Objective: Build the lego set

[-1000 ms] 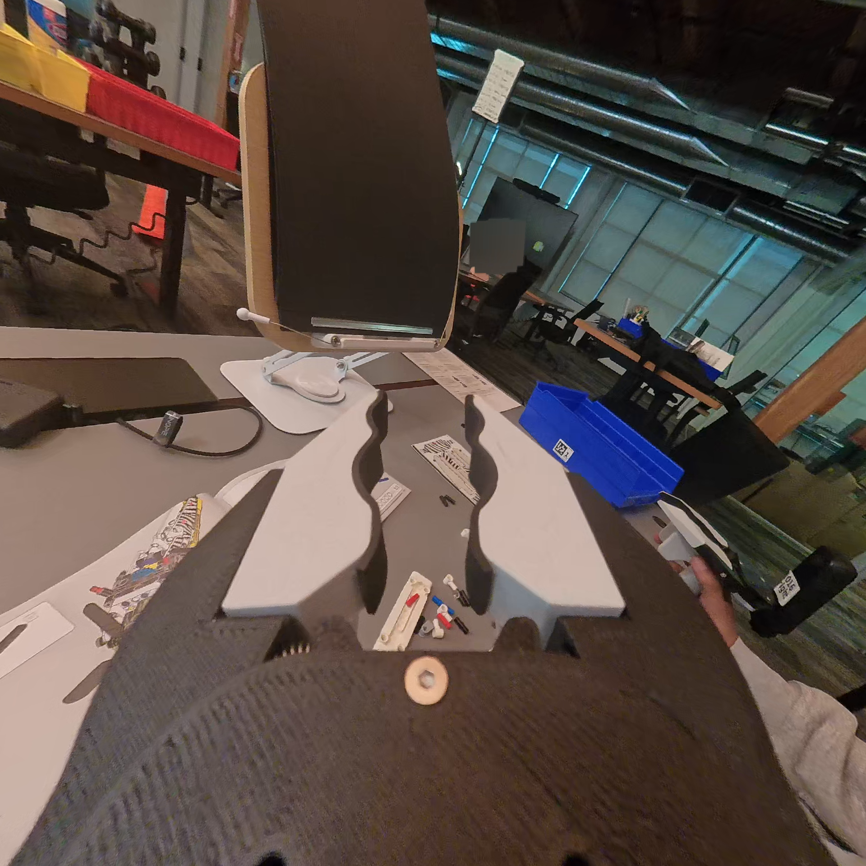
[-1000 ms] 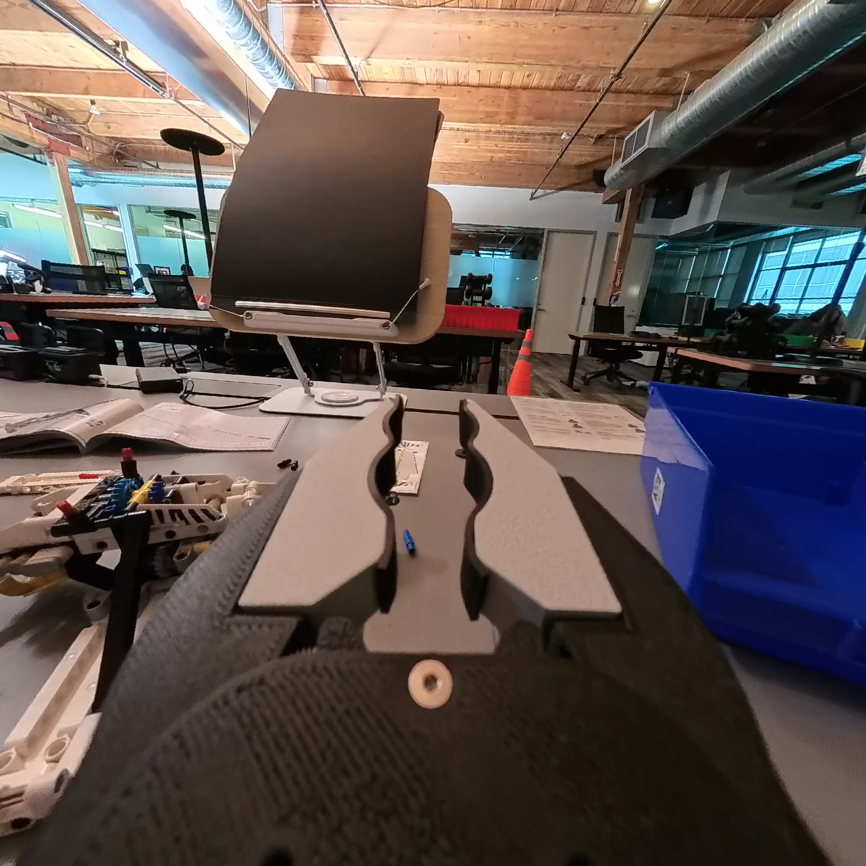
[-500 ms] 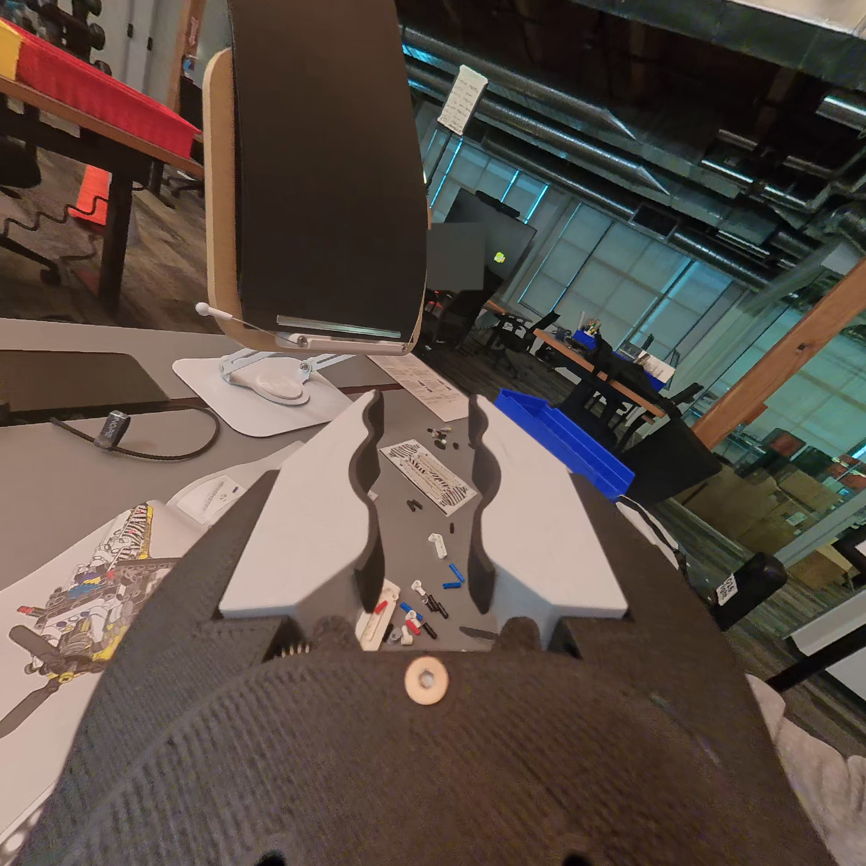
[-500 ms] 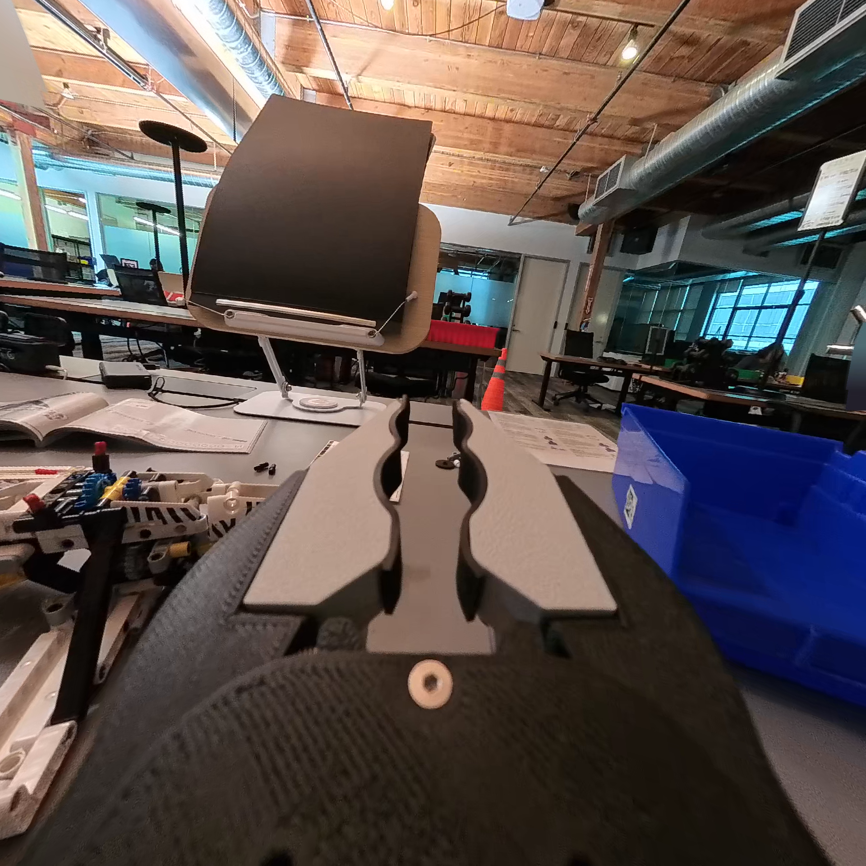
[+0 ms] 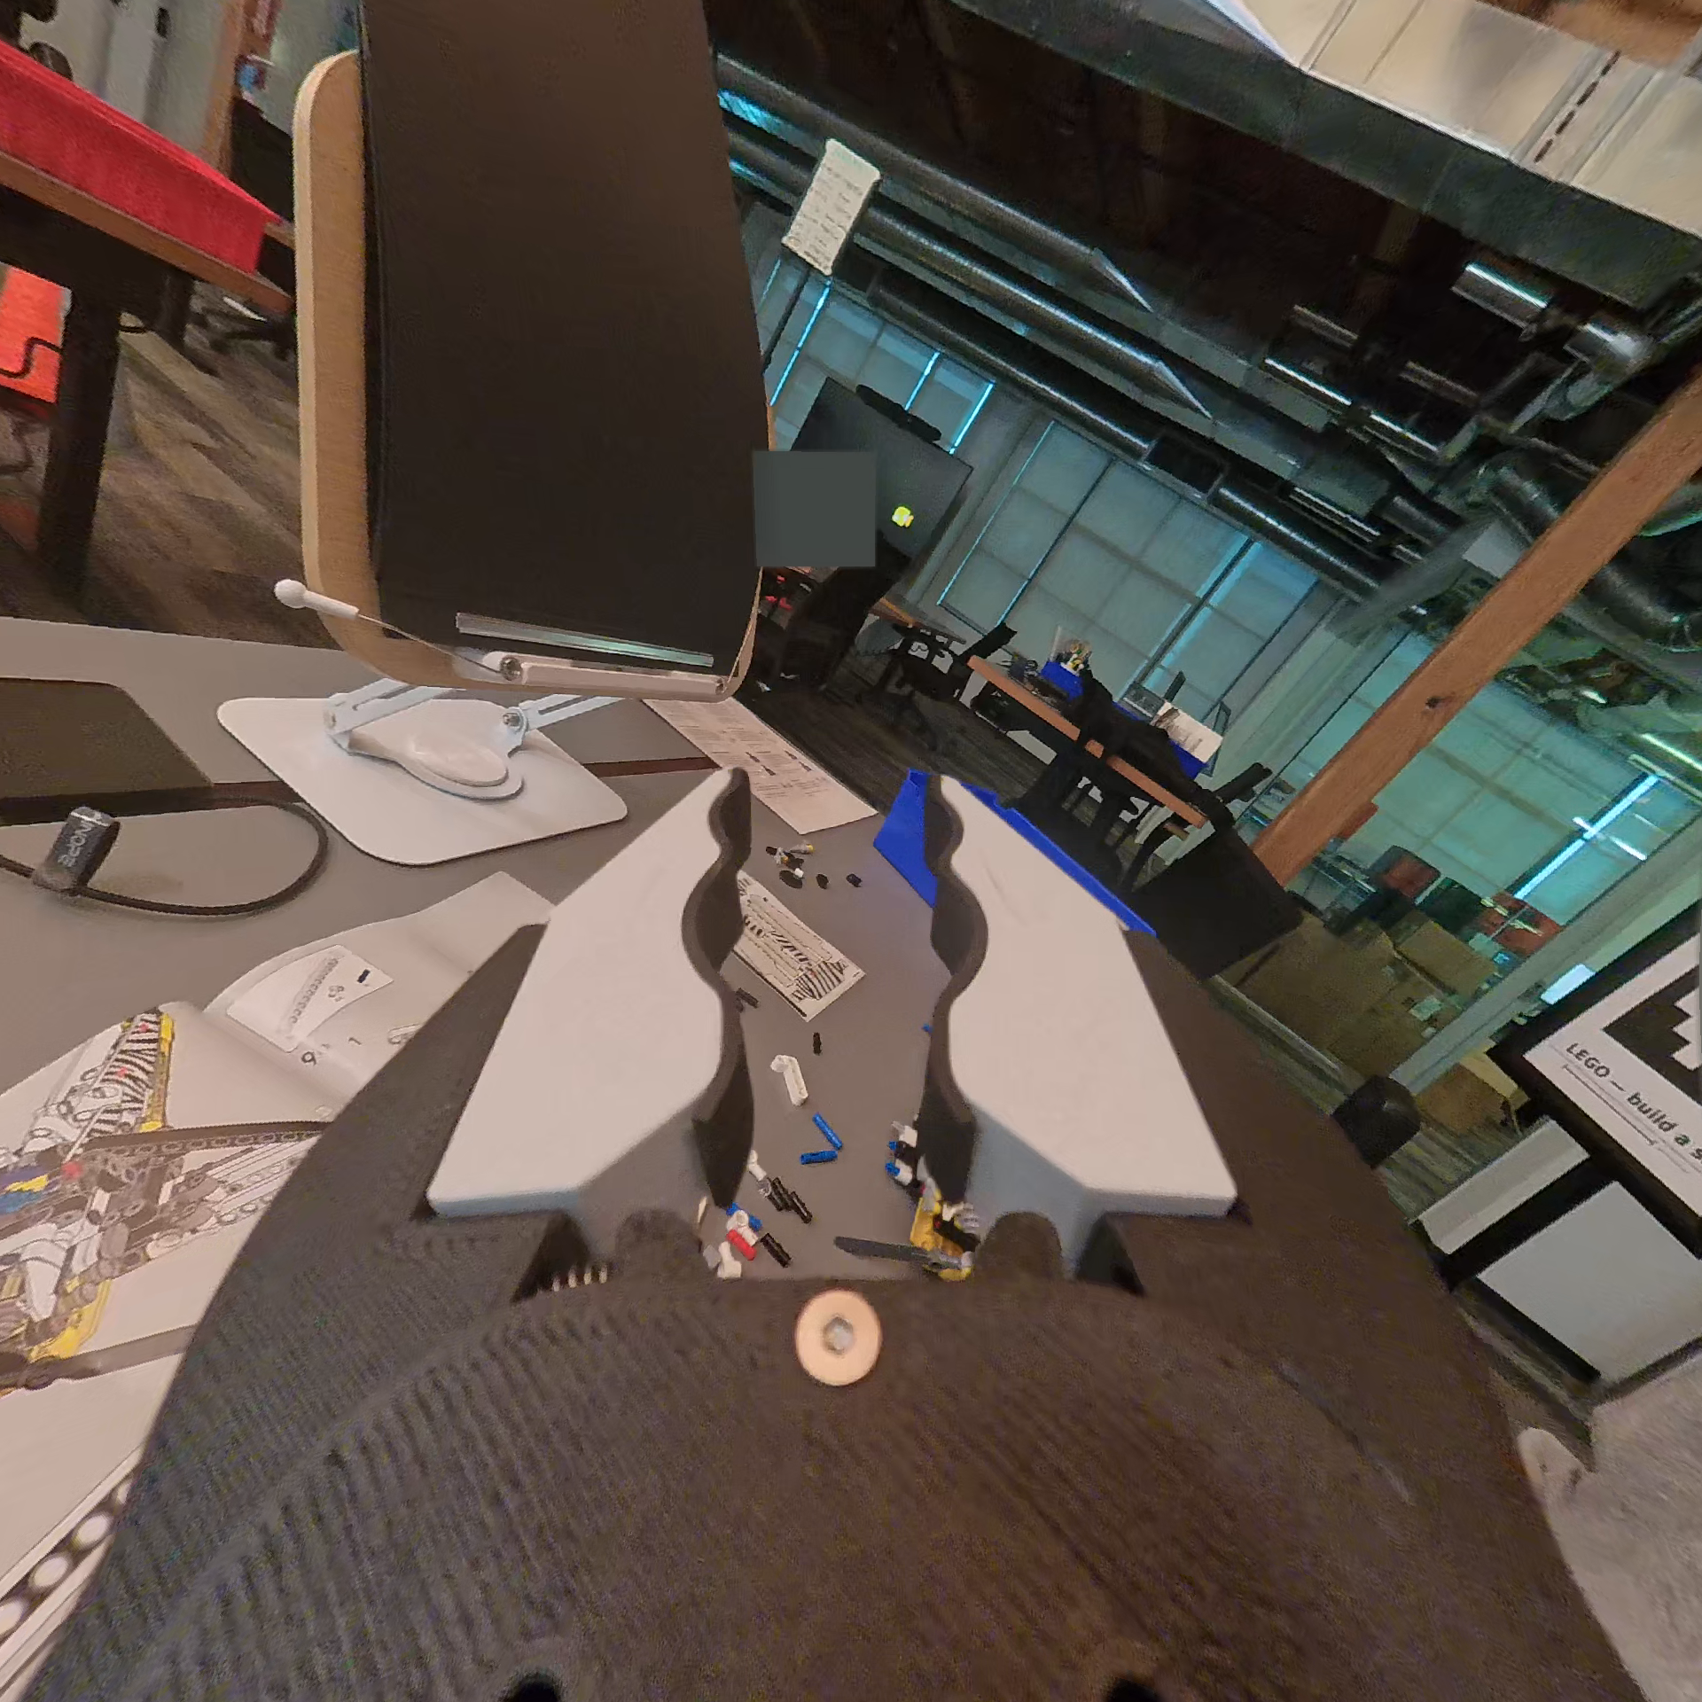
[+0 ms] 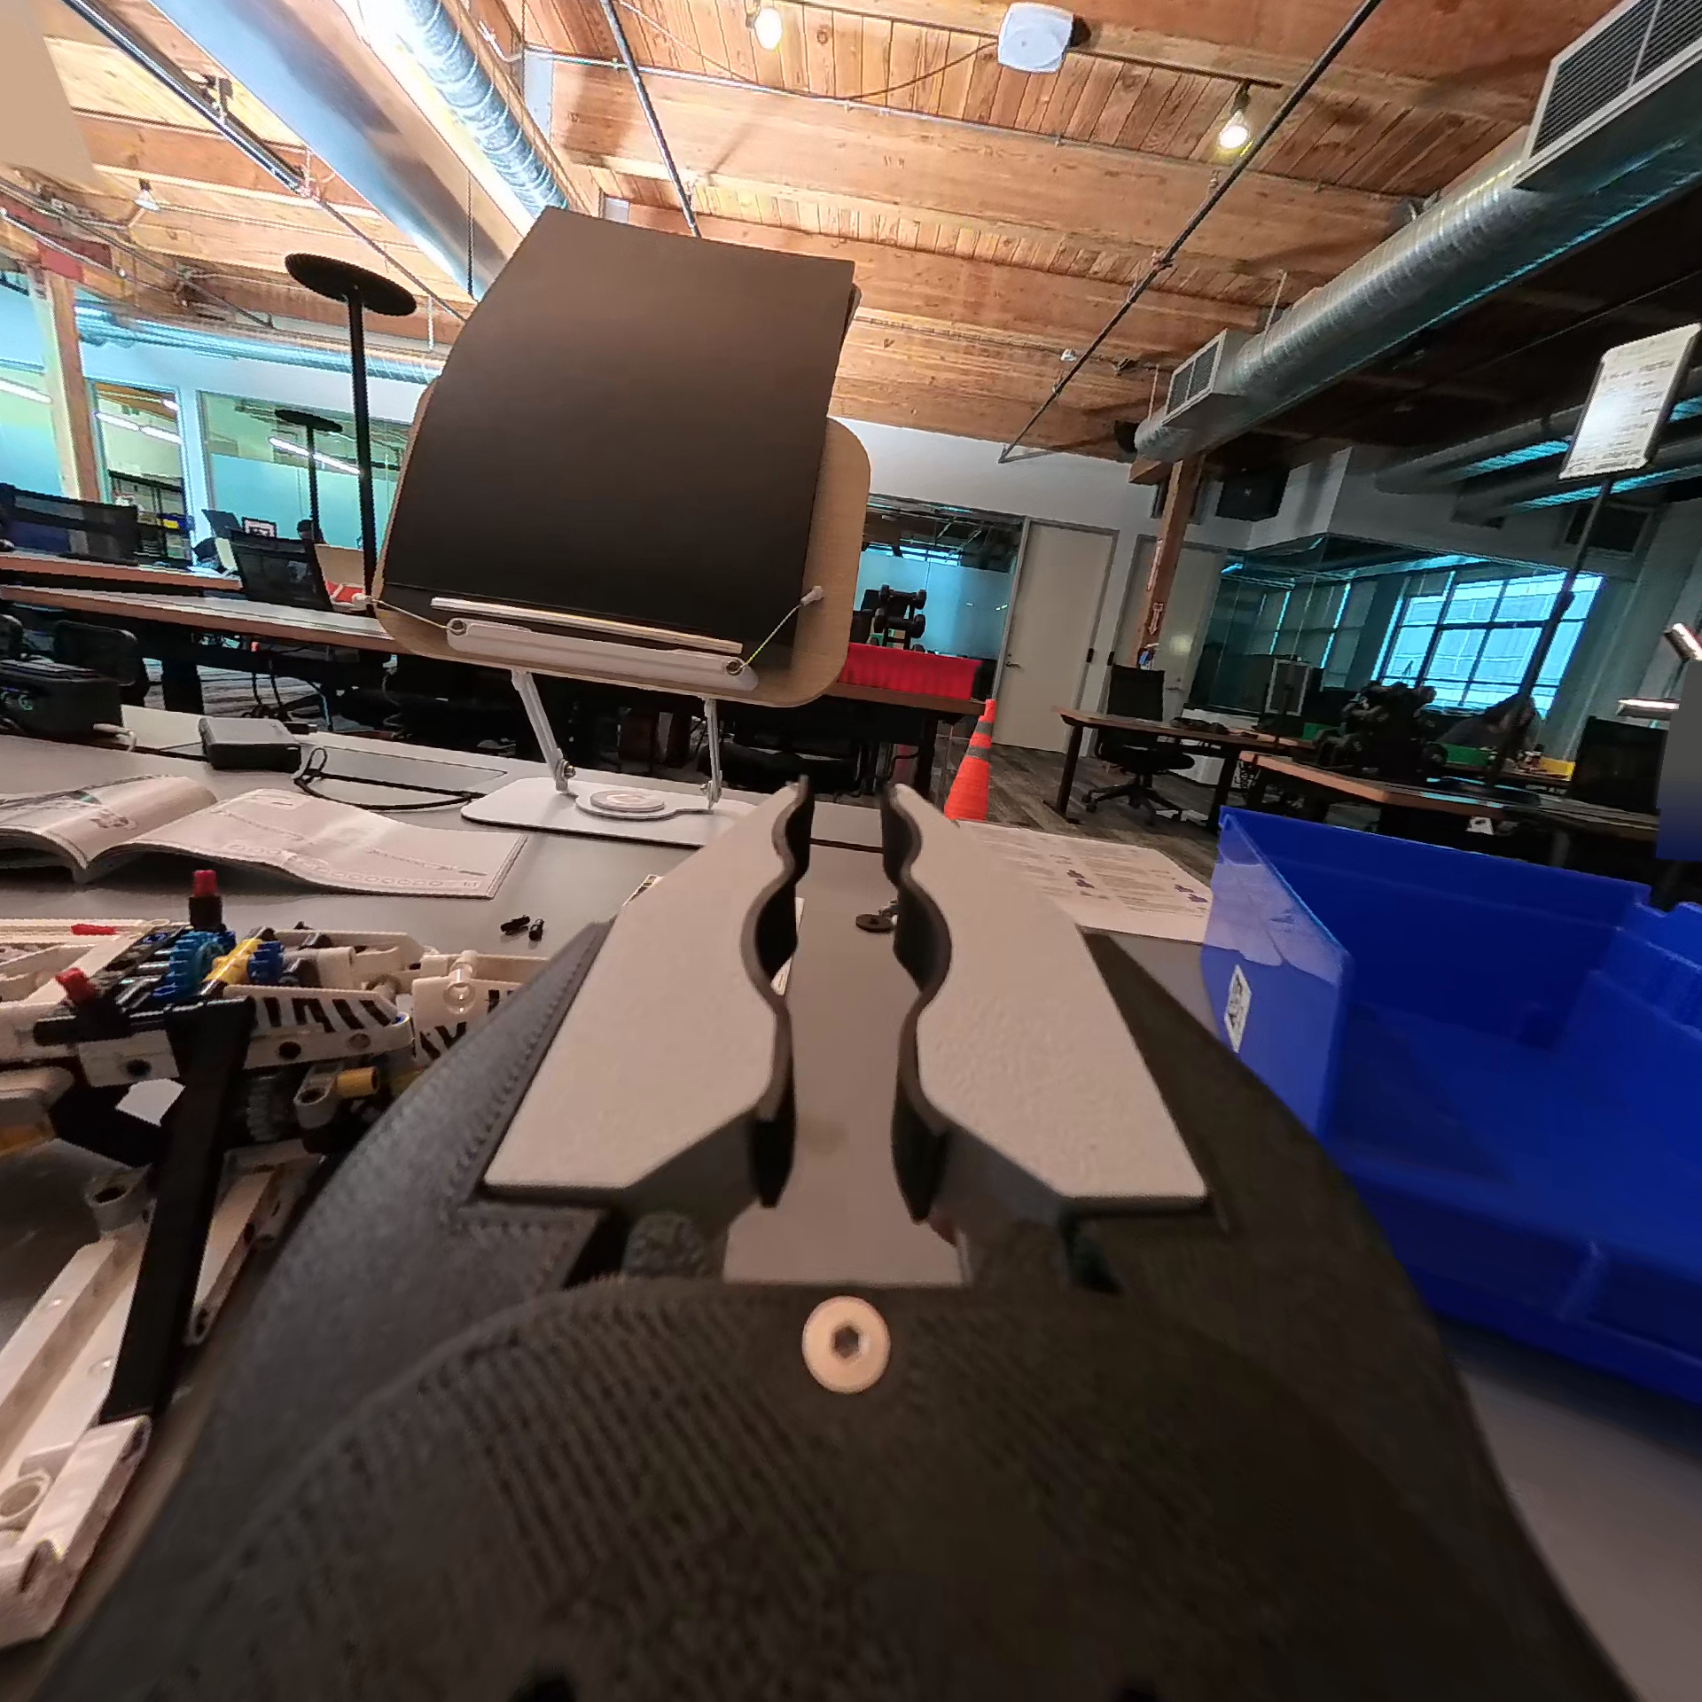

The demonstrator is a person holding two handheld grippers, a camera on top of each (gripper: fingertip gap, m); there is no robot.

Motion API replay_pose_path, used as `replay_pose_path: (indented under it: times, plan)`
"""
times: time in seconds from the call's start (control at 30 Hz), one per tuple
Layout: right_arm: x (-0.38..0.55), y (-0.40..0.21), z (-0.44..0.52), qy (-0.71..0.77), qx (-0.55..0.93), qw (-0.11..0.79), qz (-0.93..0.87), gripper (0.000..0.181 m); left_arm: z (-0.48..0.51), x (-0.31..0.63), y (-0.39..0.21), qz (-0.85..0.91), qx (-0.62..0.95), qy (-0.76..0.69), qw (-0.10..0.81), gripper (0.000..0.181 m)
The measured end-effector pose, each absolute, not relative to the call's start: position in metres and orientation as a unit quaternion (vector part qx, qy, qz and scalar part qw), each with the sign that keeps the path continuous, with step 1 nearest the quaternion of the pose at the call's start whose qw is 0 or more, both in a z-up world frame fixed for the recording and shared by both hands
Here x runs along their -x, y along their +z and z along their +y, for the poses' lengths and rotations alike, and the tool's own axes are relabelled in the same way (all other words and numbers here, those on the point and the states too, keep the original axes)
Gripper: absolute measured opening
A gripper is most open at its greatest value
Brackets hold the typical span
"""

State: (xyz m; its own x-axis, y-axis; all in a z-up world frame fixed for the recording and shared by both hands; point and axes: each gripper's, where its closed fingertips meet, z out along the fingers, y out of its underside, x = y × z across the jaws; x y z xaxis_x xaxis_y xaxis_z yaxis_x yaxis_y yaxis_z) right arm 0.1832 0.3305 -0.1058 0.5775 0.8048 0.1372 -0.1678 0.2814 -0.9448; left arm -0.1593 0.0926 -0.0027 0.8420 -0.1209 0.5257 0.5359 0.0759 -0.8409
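The left hand-held gripper [image 5: 833, 810], jaws apart, is hiding part of the loose Lego pieces [image 5: 815, 1142]; the right hand-held gripper [image 6: 843, 801], jaws narrowly apart and empty, is covering part of the Lego model [image 6: 230, 1004].

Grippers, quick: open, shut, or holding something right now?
Left gripper: jaws open, empty, above loose lego pieces.
Right gripper: jaws open with a narrow gap, holding nothing.

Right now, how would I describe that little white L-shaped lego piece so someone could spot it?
Find the striped sticker sheet on the grey table. Just nearer the left gripper lies the white elbow piece, alone; the neighbouring pins are blue or black.
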Motion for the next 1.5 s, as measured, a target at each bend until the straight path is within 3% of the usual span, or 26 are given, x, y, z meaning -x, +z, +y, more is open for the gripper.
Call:
replay_pose_path:
  times: [1.23,1.4,1.5]
  plan:
    - [-0.183,-0.107,0.332,0.316,0.507,0.735,-0.320,0.019,0.101,0.150,-0.003,-0.158,0.624,-0.277,0.713,0.040]
    - [-0.184,-0.106,0.332,0.317,0.505,0.736,-0.320,0.019,0.071,0.172,0.031,-0.183,0.524,-0.238,0.797,0.038]
    - [-0.183,-0.107,0.332,0.317,0.506,0.735,-0.321,0.019,0.040,0.193,0.044,-0.213,0.464,-0.189,0.839,0.024]
